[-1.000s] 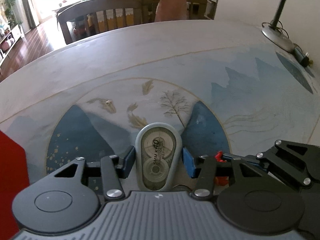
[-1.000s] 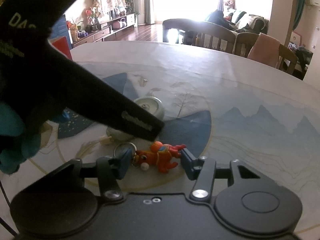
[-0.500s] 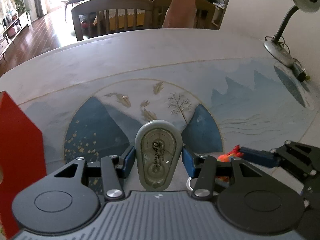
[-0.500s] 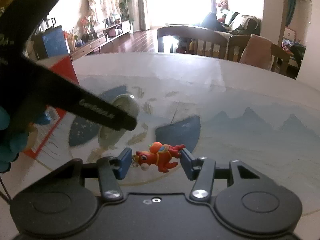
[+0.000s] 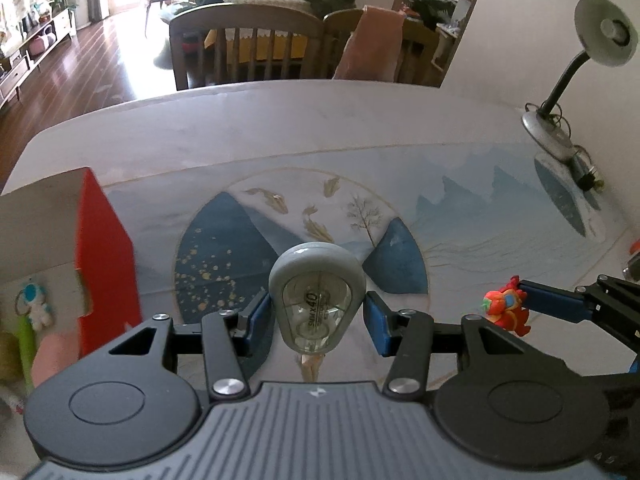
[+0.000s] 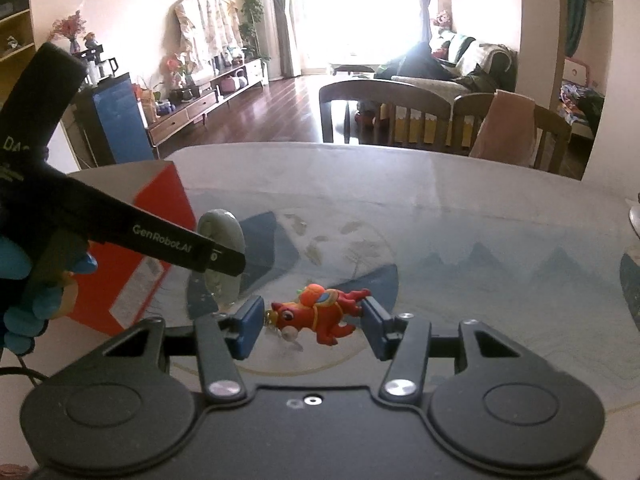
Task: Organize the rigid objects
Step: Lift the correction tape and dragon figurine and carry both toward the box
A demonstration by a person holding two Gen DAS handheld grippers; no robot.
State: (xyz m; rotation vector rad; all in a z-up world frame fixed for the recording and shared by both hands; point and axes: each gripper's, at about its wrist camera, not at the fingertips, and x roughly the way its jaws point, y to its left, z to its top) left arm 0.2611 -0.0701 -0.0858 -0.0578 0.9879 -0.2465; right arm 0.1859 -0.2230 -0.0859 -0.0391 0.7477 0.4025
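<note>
Left wrist view: left claw clamped on correction tape, right claw on red toy keychain, both above surface; carry level toward red box, release low inside

Home, open living-dining room; wooden dining chairs; sofa; TV sideboard; houseplant

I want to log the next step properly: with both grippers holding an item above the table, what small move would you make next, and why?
Probably carry the left gripper, shut on the correction tape, left over the open red box. The box already holds small items and sits nearest that hand, while the right gripper holds the red keychain figure clear of the table.
</note>
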